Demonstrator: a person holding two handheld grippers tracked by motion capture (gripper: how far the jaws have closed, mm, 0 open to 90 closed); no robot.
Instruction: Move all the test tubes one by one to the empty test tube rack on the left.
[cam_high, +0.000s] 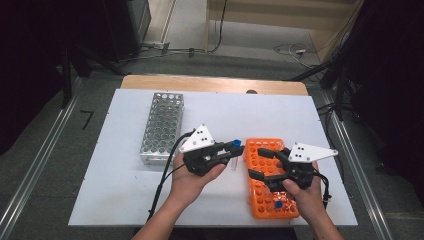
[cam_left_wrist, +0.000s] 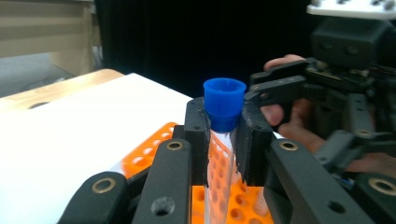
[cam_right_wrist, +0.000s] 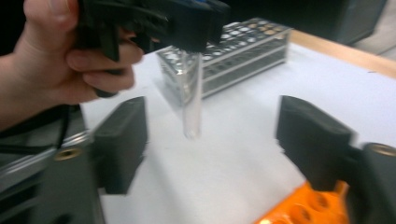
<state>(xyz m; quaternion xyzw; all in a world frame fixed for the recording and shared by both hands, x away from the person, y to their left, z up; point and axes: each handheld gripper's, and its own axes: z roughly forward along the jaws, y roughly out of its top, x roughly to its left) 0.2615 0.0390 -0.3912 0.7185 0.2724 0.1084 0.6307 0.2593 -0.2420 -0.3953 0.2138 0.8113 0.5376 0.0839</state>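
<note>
Clear tube (cam_left_wrist: 219, 163) w/ blue cap (cam_left_wrist: 224, 103); orange rack (cam_high: 265, 180); silver rack (cam_high: 162, 127); white table (cam_high: 125, 190); black tongs (cam_left_wrist: 224, 140).

Two test tube racks stand on the one white desk (cam_high: 125, 195): one metal rack (cam_high: 162, 127) and one orange plastic rack (cam_high: 267, 182). One clear test tube with a blue cap (cam_left_wrist: 224, 107) is up in the air. One more blue cap (cam_high: 278, 204) sits in the orange rack. Two hand-held grippers: the left gripper (cam_high: 227, 152) and the right gripper (cam_high: 260, 162).

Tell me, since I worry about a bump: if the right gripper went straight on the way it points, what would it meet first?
Probably the clear tube that the left gripper holds by its blue cap: it hangs between the right gripper's open fingers, just ahead. Depth is unclear; behind stands the metal rack.
</note>
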